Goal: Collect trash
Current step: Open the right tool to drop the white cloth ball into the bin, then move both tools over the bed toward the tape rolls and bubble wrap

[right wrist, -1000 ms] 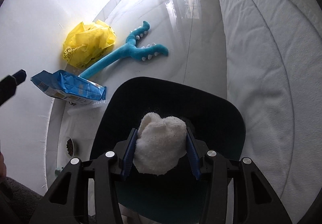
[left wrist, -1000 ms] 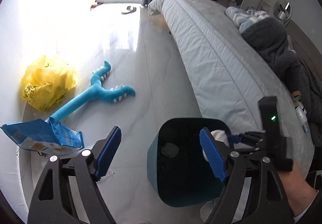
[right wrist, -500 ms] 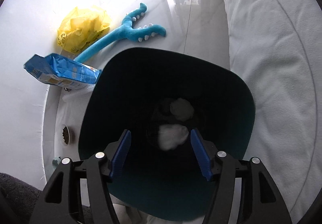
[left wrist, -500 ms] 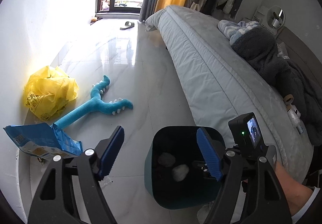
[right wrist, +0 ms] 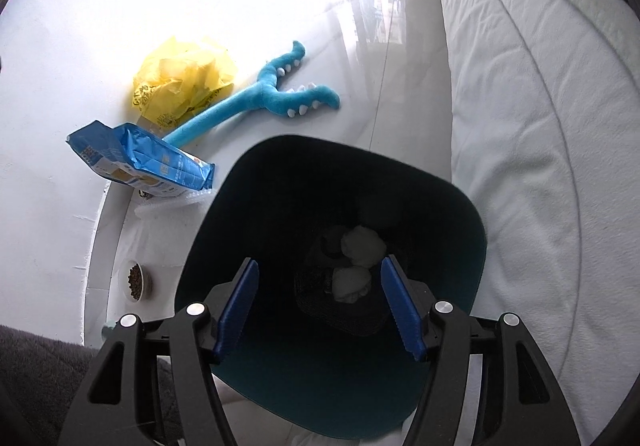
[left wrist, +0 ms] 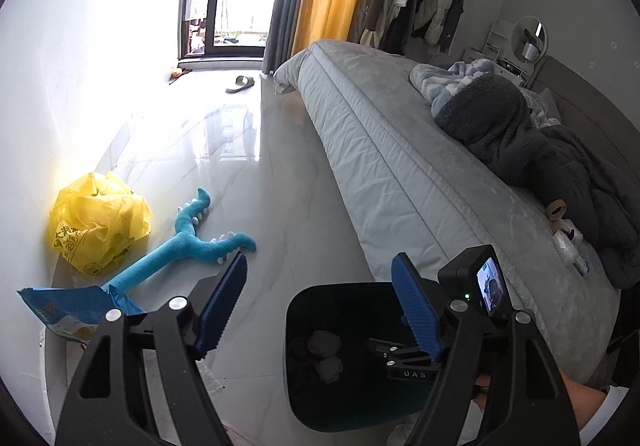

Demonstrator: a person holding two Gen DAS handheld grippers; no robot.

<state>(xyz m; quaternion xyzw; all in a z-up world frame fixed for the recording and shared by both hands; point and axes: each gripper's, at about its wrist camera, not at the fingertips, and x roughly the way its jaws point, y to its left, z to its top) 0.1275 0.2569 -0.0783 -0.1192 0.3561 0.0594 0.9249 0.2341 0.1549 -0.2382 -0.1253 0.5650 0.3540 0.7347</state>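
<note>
A dark teal trash bin (right wrist: 460,213) stands on the floor beside the bed; it also shows in the left wrist view (left wrist: 304,402). Two white crumpled tissue wads (right wrist: 362,246) lie at its bottom, dimly seen in the left wrist view (left wrist: 328,368). My right gripper (right wrist: 318,310) is open and empty above the bin's mouth. My left gripper (left wrist: 320,310) is open and empty, higher up, left of the bin. A crumpled yellow plastic bag (left wrist: 100,221) and a blue snack bag (left wrist: 76,312) lie on the floor by the wall; both show in the right wrist view, the yellow bag (right wrist: 184,81) and the blue bag (right wrist: 140,161).
A blue plush toy (left wrist: 192,242) lies on the floor between the bags and the bin. A grey bed (left wrist: 400,173) with dark blankets runs along the right. A small bowl of pet food (right wrist: 136,280) sits by the wall. A slipper (left wrist: 240,83) lies near the window.
My right gripper opened and dropped the white tissue wad into the bin, then rose above it. My left gripper lifted and tilted up, showing more of the room.
</note>
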